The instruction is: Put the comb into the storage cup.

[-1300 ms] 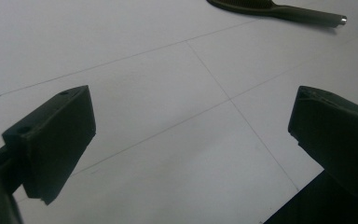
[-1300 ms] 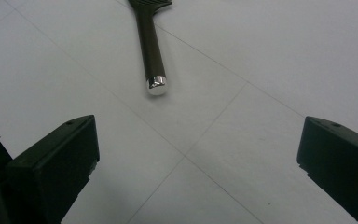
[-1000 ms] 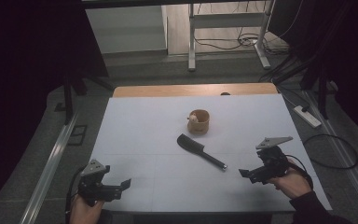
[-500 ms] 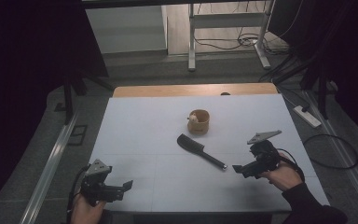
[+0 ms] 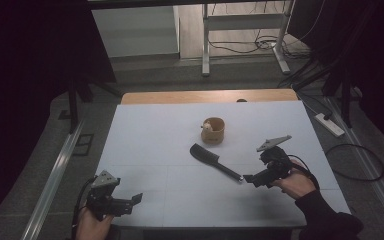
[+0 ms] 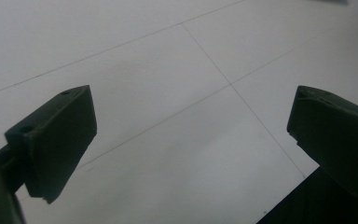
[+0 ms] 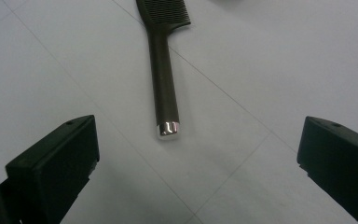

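Now right claw (image 5: 252, 179) nearer comb (image 5: 215, 161) (jaws apart)

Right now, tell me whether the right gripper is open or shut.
Open. The right gripper has its jaws spread wide apart with nothing between them, and the comb's handle end lies just ahead on the table.

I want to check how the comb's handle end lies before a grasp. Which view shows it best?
The right gripper view: the comb lies close between the open jaws, its silver-capped handle end nearest and free. The high view shows the whole comb small, lying slantwise near the right gripper. The left gripper view faces bare table.
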`<control>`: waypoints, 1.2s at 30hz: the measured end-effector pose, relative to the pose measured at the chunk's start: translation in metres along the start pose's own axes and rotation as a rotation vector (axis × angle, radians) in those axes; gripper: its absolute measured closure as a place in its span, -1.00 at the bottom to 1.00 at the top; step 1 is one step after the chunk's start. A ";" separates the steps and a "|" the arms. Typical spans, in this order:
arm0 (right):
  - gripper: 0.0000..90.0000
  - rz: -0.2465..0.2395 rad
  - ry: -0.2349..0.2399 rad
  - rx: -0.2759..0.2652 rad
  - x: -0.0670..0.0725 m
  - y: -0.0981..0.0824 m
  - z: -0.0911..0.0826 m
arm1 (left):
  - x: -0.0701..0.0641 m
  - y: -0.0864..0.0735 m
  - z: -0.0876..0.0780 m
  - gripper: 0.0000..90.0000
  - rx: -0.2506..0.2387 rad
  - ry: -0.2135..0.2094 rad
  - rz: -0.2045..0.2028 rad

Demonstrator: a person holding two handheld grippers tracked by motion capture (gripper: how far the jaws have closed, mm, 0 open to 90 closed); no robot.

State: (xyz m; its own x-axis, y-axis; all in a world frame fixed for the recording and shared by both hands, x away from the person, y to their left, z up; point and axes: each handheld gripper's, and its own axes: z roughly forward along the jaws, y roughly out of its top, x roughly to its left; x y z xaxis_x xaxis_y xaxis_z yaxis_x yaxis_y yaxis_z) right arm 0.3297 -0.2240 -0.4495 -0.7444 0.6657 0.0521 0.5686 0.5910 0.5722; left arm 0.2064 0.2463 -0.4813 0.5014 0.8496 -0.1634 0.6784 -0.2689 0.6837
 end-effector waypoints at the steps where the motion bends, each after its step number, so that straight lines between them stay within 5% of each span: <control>1: -1.00 -0.004 -0.001 0.004 0.000 0.001 0.001 | 0.000 0.000 0.000 -0.96 0.000 0.000 0.000; 36: -1.00 -0.061 0.015 0.050 0.010 0.034 0.031 | 0.001 0.001 0.001 -0.96 -0.001 -0.007 -0.004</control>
State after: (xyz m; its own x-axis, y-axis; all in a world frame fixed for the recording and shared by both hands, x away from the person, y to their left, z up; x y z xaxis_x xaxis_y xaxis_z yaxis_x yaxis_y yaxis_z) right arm 0.3527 -0.1834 -0.4549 -0.7831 0.6211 0.0313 0.5388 0.6525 0.5329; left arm 0.2081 0.2465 -0.4814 0.5027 0.8473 -0.1713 0.6796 -0.2649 0.6841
